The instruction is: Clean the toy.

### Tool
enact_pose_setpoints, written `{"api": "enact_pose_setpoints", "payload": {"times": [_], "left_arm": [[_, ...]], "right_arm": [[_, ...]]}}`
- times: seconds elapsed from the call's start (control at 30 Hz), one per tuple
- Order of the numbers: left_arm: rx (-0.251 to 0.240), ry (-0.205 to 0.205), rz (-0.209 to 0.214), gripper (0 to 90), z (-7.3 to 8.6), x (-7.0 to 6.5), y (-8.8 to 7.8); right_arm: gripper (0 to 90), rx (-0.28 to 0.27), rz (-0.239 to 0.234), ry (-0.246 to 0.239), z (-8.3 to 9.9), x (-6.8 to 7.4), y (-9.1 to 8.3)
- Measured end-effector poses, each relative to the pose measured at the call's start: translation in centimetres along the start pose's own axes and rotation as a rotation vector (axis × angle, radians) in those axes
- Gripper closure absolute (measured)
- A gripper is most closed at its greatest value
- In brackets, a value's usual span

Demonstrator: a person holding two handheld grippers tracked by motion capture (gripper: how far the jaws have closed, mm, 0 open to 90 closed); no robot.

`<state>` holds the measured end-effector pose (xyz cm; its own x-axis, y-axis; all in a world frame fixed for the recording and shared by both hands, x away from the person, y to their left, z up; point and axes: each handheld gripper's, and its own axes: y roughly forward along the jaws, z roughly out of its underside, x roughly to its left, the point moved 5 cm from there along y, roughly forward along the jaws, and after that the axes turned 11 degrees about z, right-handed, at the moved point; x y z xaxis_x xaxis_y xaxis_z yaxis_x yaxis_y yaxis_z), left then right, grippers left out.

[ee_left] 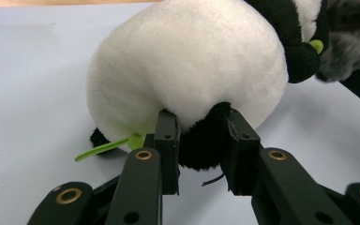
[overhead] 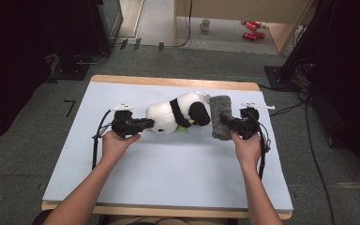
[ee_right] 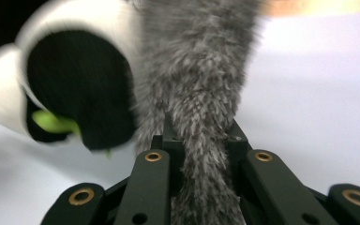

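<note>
My left gripper [ee_left: 201, 150] pinches only a black paw of the plush panda [overhead: 176, 114] at frame centre on the surface [overhead: 168, 164], my right gripper [ee_right: 200, 154] clamps the grey furry cloth [overhead: 220, 117] beside it: risk, plush slipping free under any pull.

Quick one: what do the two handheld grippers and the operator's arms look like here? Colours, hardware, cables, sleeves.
Both the left gripper and right gripper are black, with two flat jaws on linkage arms set with brass-coloured rivets. Each carries a pale plate on top and trails a black cable. The forearms are bare, with no sleeves or gloves in view.
</note>
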<state>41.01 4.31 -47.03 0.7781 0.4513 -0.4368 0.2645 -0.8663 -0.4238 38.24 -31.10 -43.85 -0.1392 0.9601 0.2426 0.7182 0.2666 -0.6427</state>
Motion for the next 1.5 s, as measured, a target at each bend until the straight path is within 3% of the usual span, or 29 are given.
{"api": "enact_pose_setpoints", "payload": {"times": [0.13,0.23,0.3,0.47,0.6,0.7,0.77,0.83,0.93,1.0,1.1,1.13,1.23,1.33,1.4,1.5], "left_arm": [[0.002,0.014,0.028,72.8,-0.1,-0.4,0.1],[0.015,0.061,0.044,75.2,-0.2,-1.1,0.1],[0.019,0.068,0.054,75.7,-0.2,-1.4,0.0],[0.025,0.077,0.096,76.3,-0.2,-1.9,-1.2],[0.048,0.114,0.124,76.4,-0.1,-2.7,-2.1],[0.067,0.115,0.162,76.6,0.2,-3.2,-2.7],[0.074,0.119,0.161,76.4,0.4,-3.4,-3.0],[0.079,0.112,0.150,76.3,0.6,-3.2,-3.2],[0.086,0.099,0.132,76.0,1.0,-2.7,-3.0],[0.093,0.092,0.122,75.6,1.4,-2.4,-2.5],[0.108,0.091,0.093,72.7,2.0,-2.0,-1.6],[0.092,0.090,0.096,70.6,2.1,-2.0,-1.5],[0.068,0.111,0.094,62.6,2.1,-1.7,-1.8],[0.071,0.141,0.097,50.8,2.4,-1.5,-2.0],[0.082,0.163,0.063,42.2,2.6,-1.1,-2.1],[0.088,0.161,0.047,37.6,2.7,-0.6,-2.1]], "right_arm": [[77.8,-0.070,-0.079,0.017,-1.3,1.0,-1.7],[77.8,-0.098,-0.141,-0.012,-2.0,3.1,-2.6],[77.8,-0.105,-0.171,-0.039,-2.2,4.5,-2.9],[77.8,-0.085,-0.249,-0.147,-2.1,8.8,-3.0],[77.7,-0.065,-0.292,-0.201,-1.9,11.3,-3.2],[77.7,-0.056,-0.327,-0.236,-1.8,13.0,-3.5],[77.7,-0.028,-0.338,-0.260,-1.5,13.8,-3.3],[77.7,0.023,-0.320,-0.299,-1.0,14.2,-2.5],[77.7,0.072,-0.260,-0.327,-0.2,13.6,-0.8],[77.8,0.079,-0.265,-0.309,0.0,13.2,-0.2],[77.9,0.070,-0.213,-0.353,0.0,13.2,0.7],[78.0,0.070,-0.202,-0.356,0.1,13.1,1.0],[78.1,0.059,-0.223,-0.314,-0.1,12.8,1.5],[78.0,0.044,-0.225,-0.310,-0.4,12.8,1.8],[77.9,0.027,-0.228,-0.296,-0.6,12.7,2.2],[77.8,0.023,-0.238,-0.281,-0.8,12.6,2.4]]}}
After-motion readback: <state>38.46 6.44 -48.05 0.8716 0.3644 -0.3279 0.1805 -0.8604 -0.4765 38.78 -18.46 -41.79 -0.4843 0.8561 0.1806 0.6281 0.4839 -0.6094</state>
